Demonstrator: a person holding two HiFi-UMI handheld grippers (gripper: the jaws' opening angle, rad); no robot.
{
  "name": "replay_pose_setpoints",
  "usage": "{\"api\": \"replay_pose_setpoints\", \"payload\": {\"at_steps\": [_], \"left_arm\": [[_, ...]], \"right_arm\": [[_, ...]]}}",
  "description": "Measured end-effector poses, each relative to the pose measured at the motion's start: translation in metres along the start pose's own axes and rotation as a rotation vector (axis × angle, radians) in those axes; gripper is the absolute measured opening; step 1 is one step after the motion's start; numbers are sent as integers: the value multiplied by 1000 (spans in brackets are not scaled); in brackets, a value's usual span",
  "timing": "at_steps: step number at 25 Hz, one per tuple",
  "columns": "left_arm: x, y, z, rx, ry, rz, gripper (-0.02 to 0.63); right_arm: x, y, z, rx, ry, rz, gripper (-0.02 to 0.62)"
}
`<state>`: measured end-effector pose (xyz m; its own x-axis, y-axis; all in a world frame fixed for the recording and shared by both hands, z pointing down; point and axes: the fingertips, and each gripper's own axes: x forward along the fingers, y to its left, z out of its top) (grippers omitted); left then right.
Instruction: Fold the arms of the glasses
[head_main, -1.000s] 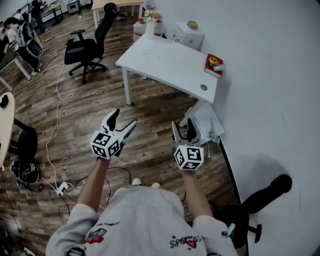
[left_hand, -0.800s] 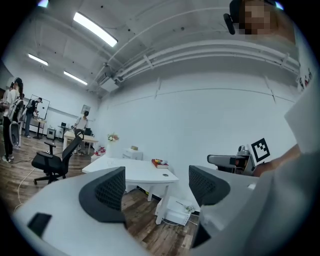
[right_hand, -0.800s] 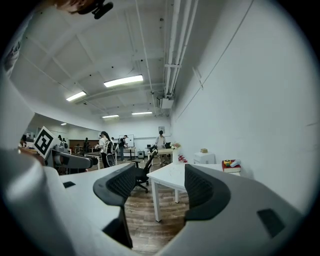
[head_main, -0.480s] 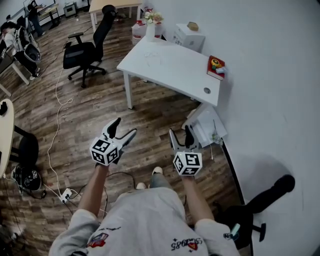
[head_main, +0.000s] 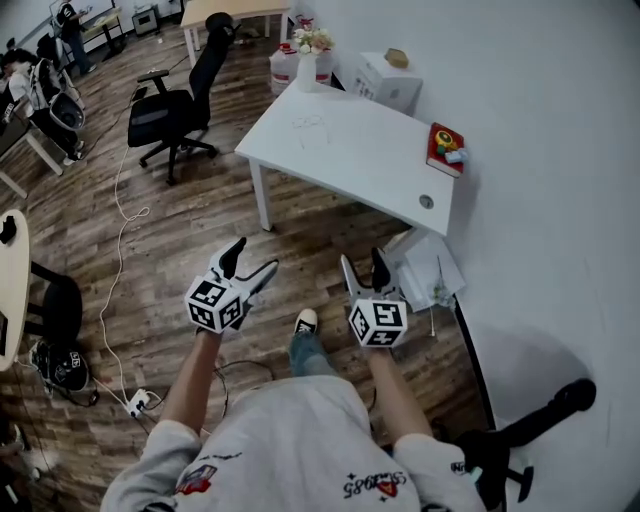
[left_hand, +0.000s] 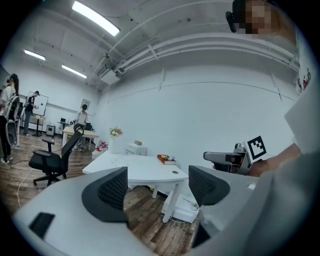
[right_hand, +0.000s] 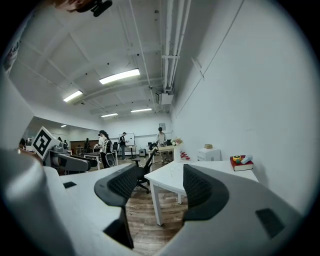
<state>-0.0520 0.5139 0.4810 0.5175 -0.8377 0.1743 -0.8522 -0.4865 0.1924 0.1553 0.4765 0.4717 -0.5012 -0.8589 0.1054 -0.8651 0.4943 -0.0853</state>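
You stand on the wooden floor (head_main: 190, 230) short of the white desk (head_main: 370, 150), and by the look of it not yet within reach. Your left gripper (head_main: 255, 254) has its jaws spread apart with nothing between them. Your right gripper (head_main: 362, 258) is likewise spread and empty. Both point toward the desk's near edge.

The glasses (head_main: 310, 123) show only as a faint, thin outline lying on the desk top toward its far end. They are near the vase of flowers (head_main: 306, 62) at the desk's far corner and well apart from the red book (head_main: 445, 150) at the desk's wall-side edge. They are too small here to tell which way they face or how their arms lie.

The step in hand looks like the approach. Walk to the part of the desk where the glasses lie, so you do not have to reach across the whole top. Bring both gripper views onto the frame and read which way the arms point before you touch anything.

Then steady the front of the frame with one gripper, closing lightly. A frame this thin will probably slide on the smooth top and could bend under a hard squeeze. With the other gripper, push one arm inward from near its tip until it lies flat, then fold the second over it. Keep your elbows clear of the vase.
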Motion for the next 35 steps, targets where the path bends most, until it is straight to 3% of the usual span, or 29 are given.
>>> {"api": "replay_pose_setpoints", "payload": {"at_steps": [12, 28, 35], "left_arm": [[168, 123, 73, 27, 2, 42, 376], [304, 196, 80, -25, 62, -18, 374], [381, 255, 91, -47, 60, -82, 374]], "right_arm": [[195, -118, 36, 37, -25, 8, 273], [328, -192, 41, 60, -6, 11, 268], [397, -210, 41, 47, -8, -16, 265]]}}
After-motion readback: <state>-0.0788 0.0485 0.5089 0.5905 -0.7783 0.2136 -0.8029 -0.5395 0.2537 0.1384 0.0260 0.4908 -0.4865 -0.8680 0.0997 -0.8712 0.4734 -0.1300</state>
